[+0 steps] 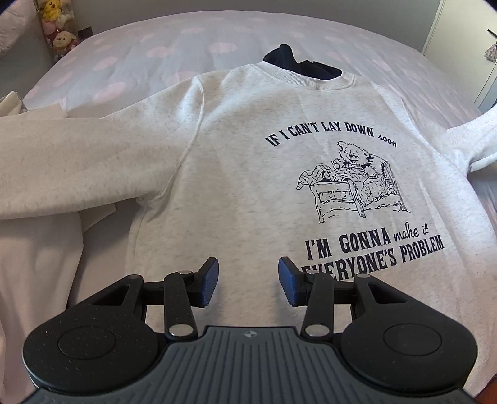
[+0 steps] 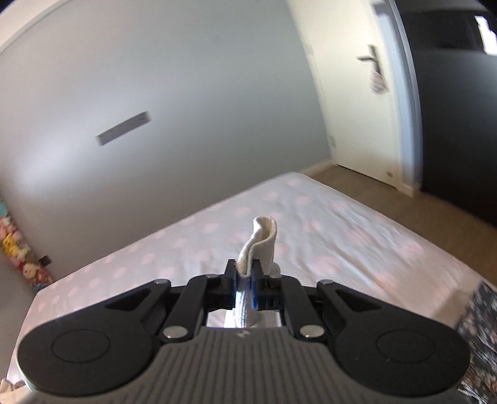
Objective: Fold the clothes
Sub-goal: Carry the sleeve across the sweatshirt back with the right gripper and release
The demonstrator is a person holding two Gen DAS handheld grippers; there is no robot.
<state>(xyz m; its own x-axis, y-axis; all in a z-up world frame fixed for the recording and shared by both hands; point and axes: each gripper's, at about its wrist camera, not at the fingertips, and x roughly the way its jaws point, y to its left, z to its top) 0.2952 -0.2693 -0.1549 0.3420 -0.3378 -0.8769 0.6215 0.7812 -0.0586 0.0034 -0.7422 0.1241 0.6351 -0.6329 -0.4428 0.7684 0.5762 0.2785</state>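
A pale grey sweatshirt (image 1: pixel 242 174) lies face up and spread flat on a bed (image 1: pixel 161 46), its navy print (image 1: pixel 351 199) of a bear in bed with lettering turned toward the left wrist camera and its ribbed collar (image 1: pixel 304 76) pointing to the far side. The bed wears a white sheet dotted with faded pink spots. One sleeve (image 1: pixel 71 164) stretches out flat to the left edge of that view, over a cream fabric (image 1: pixel 37 248) that lies beneath it; the other sleeve runs off to the right. A dark navy garment (image 1: pixel 295 59) sits just beyond the collar, partly hidden by it. The left tongs (image 1: pixel 248 281) hang wide apart above the lower chest of the sweatshirt, holding nothing. The right tongs (image 2: pixel 245 279) are pinched tight on a ribbed white cuff (image 2: pixel 261 242), which sticks up in a loop past the tips. Around the bed are a plain grey wall (image 2: pixel 155 77), a white door (image 2: pixel 357 93) with a dark handle, tan carpet (image 2: pixel 403 211), and a row of plush toys (image 1: pixel 57 28) along the wall.
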